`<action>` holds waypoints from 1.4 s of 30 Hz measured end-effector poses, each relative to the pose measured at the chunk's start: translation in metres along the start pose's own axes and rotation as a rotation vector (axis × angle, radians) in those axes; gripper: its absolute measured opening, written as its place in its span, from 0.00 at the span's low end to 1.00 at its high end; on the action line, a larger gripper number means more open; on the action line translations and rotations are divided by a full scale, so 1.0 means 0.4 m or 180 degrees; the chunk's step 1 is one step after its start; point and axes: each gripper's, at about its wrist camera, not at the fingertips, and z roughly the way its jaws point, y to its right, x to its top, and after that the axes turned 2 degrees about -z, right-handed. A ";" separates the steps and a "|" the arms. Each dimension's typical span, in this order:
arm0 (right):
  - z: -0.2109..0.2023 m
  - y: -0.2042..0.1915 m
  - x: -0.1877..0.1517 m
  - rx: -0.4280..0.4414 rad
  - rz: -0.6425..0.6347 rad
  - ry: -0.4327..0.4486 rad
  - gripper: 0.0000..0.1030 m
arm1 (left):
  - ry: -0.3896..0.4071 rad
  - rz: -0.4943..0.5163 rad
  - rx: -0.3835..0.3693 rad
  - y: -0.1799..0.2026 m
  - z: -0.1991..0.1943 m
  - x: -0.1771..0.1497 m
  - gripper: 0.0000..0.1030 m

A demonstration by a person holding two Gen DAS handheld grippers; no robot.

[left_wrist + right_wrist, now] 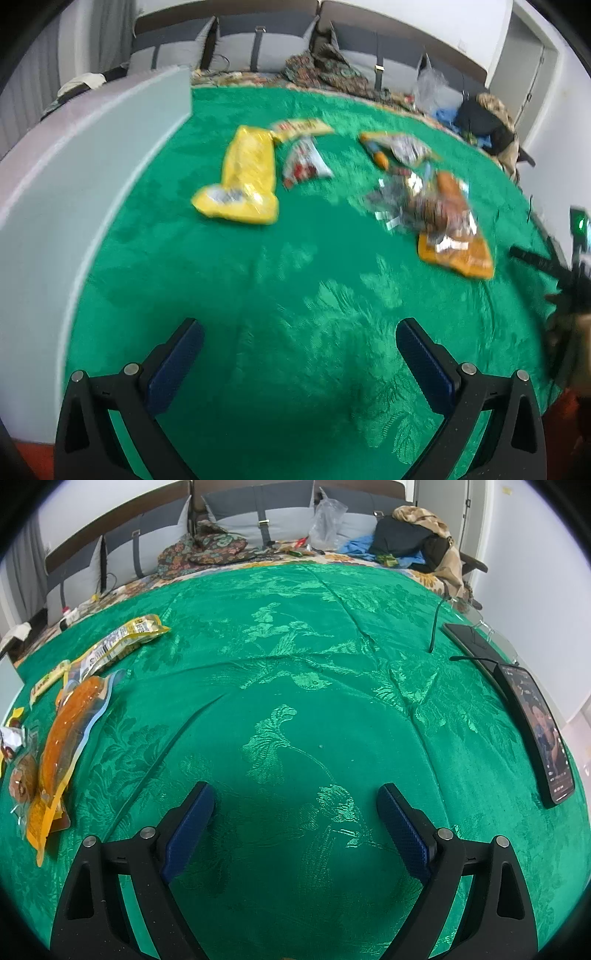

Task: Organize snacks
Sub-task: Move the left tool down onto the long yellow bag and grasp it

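You're working over a green patterned cloth [295, 635] spread on a bed, with a big pale box or bin wall [92, 177] along its left side in the left wrist view; I can't see inside it. The snacks are loose on the cloth, none sorted as far as I can tell: a yellow bag [243, 177] nearest the box, a small red-and-white packet [304, 162] just beside it, then a clump on the right with an orange pouch [456, 254] under clear wrappers. The left view is blurred, so labels are unreadable. In the right wrist view the same clump sits at far left, the long orange pouch [64, 738] closest. Two phones [539, 734] lie on the right edge, not your concern. Your left gripper [299, 354] has its fingers spread wide, holding nothing, above bare cloth; your right gripper [295, 819] is likewise wide apart and empty. This reads as reaching for a first pick. Next likely calls for carrying the left gripper forward to the yellow bag and pinching an edge, since flat pouches slip.
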 end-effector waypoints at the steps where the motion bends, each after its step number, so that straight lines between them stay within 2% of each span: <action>1: 0.000 0.001 0.000 0.0000 0.0000 0.0000 0.90 | 0.0042 -0.0001 0.0025 -0.005 -0.007 0.017 1.00; 4: 0.000 0.000 0.000 0.0002 0.0003 0.0000 0.90 | 0.0087 0.0030 0.0149 -0.019 0.009 0.116 1.00; 8: 0.000 0.002 0.000 0.0002 0.0003 0.0000 0.90 | -0.0206 0.0227 0.0306 -0.026 0.121 0.254 0.99; 11: 0.000 0.002 0.000 0.0004 0.0004 0.0000 0.90 | -0.0566 0.0312 0.0484 -0.040 0.220 0.299 0.95; 13: 0.000 0.001 0.000 0.0004 0.0004 0.0001 0.90 | -0.0865 0.0294 0.0593 -0.061 0.286 0.303 0.82; 14: 0.000 0.000 0.000 0.0002 0.0003 0.0000 0.90 | -0.0793 0.0203 0.0455 -0.070 0.281 0.306 0.77; 16: 0.000 0.002 0.000 0.0003 0.0004 0.0000 0.90 | -0.0716 0.0164 0.0415 -0.077 0.264 0.301 0.43; 17: 0.000 0.000 0.000 0.0002 0.0003 0.0000 0.90 | -0.0668 0.0195 0.0377 -0.075 0.248 0.292 0.37; 24: 0.000 0.003 0.000 0.0002 0.0003 0.0000 0.90 | -0.0769 0.0293 0.0120 -0.048 0.109 0.116 0.37; 26: 0.000 0.001 0.000 0.0001 0.0003 0.0000 0.90 | -0.0755 0.0300 0.0085 -0.033 0.085 0.083 0.45; 28: 0.000 0.002 0.000 0.0001 0.0003 0.0000 0.90 | -0.0733 0.0309 0.0075 -0.022 0.079 0.071 0.75; 29: 0.000 0.001 0.000 0.0001 0.0003 0.0000 0.90 | -0.0722 0.0323 0.0097 -0.019 0.082 0.070 0.80; 32: 0.000 0.002 0.000 0.0001 0.0004 0.0000 0.90 | -0.0787 0.0389 0.0273 -0.019 0.116 0.070 0.83; 34: 0.000 0.002 0.000 0.0002 0.0004 0.0000 0.90 | -0.0715 0.0452 0.0370 -0.018 0.115 0.065 0.91; 36: 0.000 0.001 0.000 0.0002 0.0004 0.0000 0.90 | -0.0736 0.0360 0.0345 -0.030 0.116 0.065 0.93; 38: 0.000 0.002 0.000 0.0002 0.0006 -0.0002 0.90 | -0.0754 0.0327 0.0388 -0.041 0.125 0.064 1.00; 42: 0.000 0.002 0.000 0.0002 0.0006 -0.0002 0.90 | -0.0710 0.0320 0.0377 -0.048 0.125 0.058 1.00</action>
